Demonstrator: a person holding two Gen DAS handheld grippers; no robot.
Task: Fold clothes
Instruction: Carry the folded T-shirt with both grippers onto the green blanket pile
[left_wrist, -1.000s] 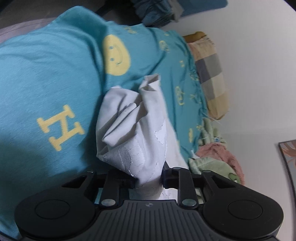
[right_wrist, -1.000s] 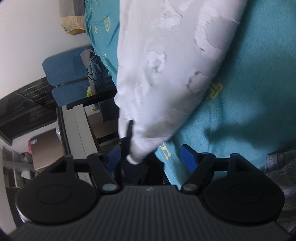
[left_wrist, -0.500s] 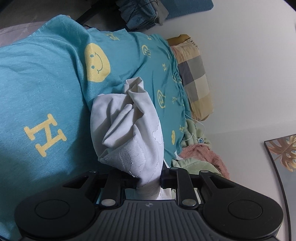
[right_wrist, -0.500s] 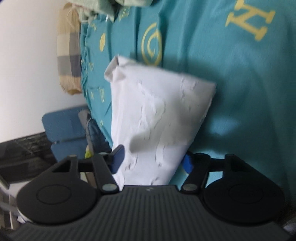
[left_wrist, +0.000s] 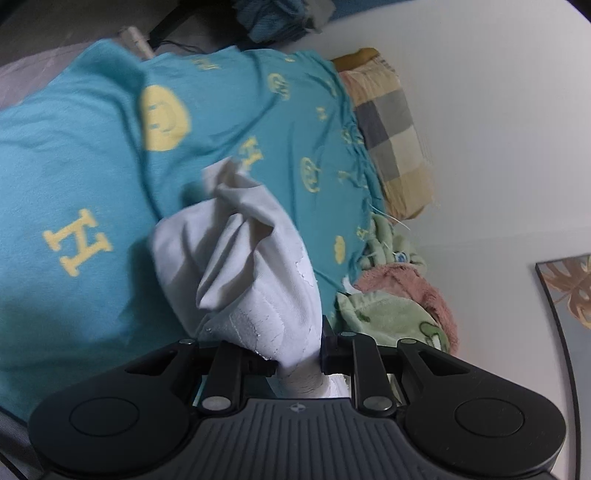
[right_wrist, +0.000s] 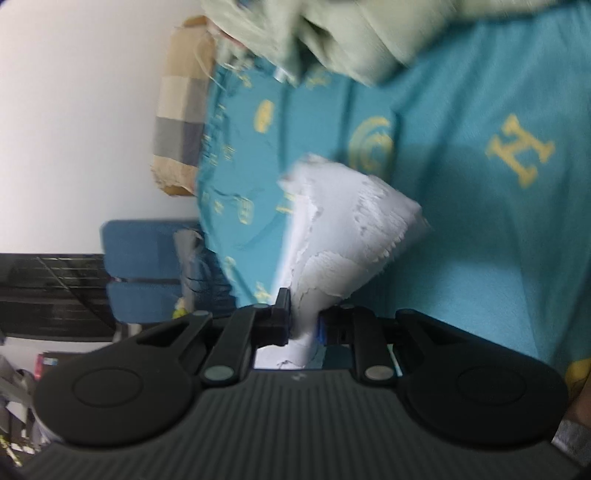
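Left claw (left_wrist: 298, 363): closed on a bunched end of the white cotton garment with cracked white print (left_wrist: 255, 280); the cloth is pinched between both pads and billows forward from them in loose folds.

Right claw (right_wrist: 303, 325): jaws have just been closing, now clamped on another bunched part of the same white garment (right_wrist: 347, 236), which fans out ahead of the fingers in a cone shape. Right view is motion-blurred.

Garment position: lifted off the bed, hanging between the two claws above the teal bedsheet printed with yellow smiley faces and letter H marks (left_wrist: 74, 177). Whether any trailing part touches the sheet cannot be told.

Surroundings, left view: a checked beige-and-grey pillow (left_wrist: 395, 122) lies at the far edge of the sheet against the white wall (left_wrist: 498, 110). A heap of pale green plush fabric (left_wrist: 388, 317) and pink fleece fabric (left_wrist: 417, 284) sits just beside the garment, at the sheet's edge.

Right view: a blue chair (right_wrist: 140, 266) stands beyond the edge of the bed, with crumpled dark clothing just beside it.
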